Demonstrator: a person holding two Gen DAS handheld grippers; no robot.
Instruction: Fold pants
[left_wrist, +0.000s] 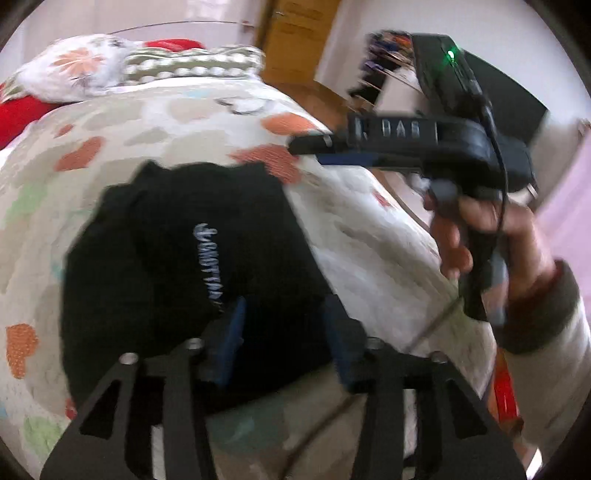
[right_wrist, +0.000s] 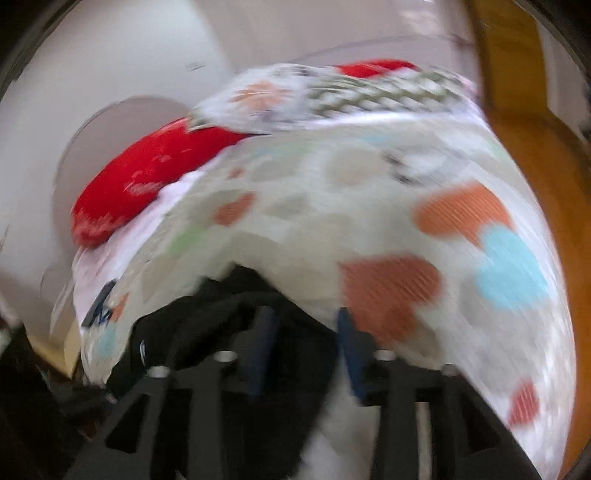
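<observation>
The black pants (left_wrist: 166, 258) lie bunched in a compact heap on the patterned bedspread (left_wrist: 369, 229), white lettering facing up. My left gripper (left_wrist: 286, 343) hovers over their near edge, its blue pads apart with nothing pinched between them. The right gripper (left_wrist: 306, 146) is seen side-on at upper right, held by a hand (left_wrist: 480, 221) above the bed, clear of the pants. In the blurred right wrist view, the right gripper (right_wrist: 304, 347) stands open with an empty gap. Black pants fabric (right_wrist: 207, 306) lies just beyond and to the left of its fingers.
Pillows sit at the bed's head: a floral one (left_wrist: 74, 66), a dotted one (left_wrist: 192, 62) and a red one (right_wrist: 147, 177). A wooden door (left_wrist: 295, 33) and wooden floor (right_wrist: 546, 166) lie beyond the bed's right edge. The bedspread (right_wrist: 369, 184) fills the middle.
</observation>
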